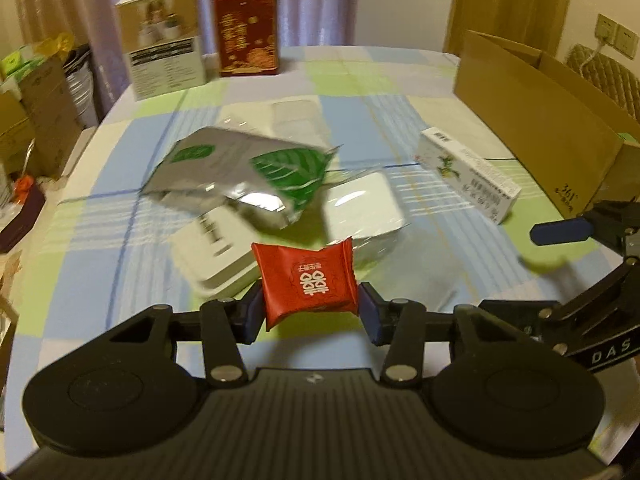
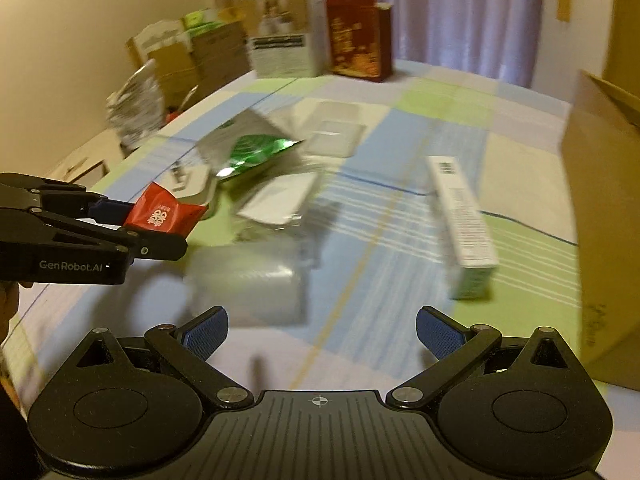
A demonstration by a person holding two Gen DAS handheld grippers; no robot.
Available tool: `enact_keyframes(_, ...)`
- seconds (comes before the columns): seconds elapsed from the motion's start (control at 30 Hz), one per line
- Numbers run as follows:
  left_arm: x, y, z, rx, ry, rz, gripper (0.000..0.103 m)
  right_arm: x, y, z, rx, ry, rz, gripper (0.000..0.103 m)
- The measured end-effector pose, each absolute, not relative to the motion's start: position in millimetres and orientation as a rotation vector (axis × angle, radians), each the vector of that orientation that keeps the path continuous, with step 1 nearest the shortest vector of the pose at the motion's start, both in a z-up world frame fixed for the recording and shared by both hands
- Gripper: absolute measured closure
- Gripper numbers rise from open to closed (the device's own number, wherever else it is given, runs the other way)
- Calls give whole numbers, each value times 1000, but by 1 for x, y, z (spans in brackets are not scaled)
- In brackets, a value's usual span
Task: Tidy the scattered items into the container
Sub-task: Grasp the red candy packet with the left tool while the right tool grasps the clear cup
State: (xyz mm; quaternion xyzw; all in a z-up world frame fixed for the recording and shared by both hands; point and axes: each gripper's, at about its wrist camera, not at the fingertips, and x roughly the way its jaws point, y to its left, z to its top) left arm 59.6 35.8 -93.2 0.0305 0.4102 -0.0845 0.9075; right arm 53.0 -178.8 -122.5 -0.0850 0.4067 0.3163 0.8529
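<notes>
Packet (image 1: pixel 309 280) clamped in left gripper (image 1: pixel 310 308) above cloth (image 1: pixel 120 240); right gripper (image 2: pixel 322 330) spread apart, near box (image 2: pixel 600 220).

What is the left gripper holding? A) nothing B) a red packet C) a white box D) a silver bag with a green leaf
B: the left gripper is shut on the red packet, pinched between its blue pads above the checked tablecloth; the right wrist view shows the same.

Red packet (image 1: pixel 308 278) with white emblem; silver pouch (image 1: pixel 236 176), green leaf; blue-green-white checked tablecloth (image 1: pixel 360 76).
</notes>
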Motion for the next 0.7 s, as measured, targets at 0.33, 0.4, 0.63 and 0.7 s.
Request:
enact_keyframes(0.33,49,73,-93,-16,853,-102,60,53,-130,-138,-190,869,676,0)
enact_keyframes(0.4,49,76,-94,-26,856,-97,60,55,-120,-142,-194,877,678,0)
enact_keyframes(0.63,48,82,-99,-37,870,-87,60,66,-106,-147,-201,890,631,7)
enact_keyframes(0.7,48,81,-99,-37,872,-90,60,68,-106,-147,-199,913,631,28)
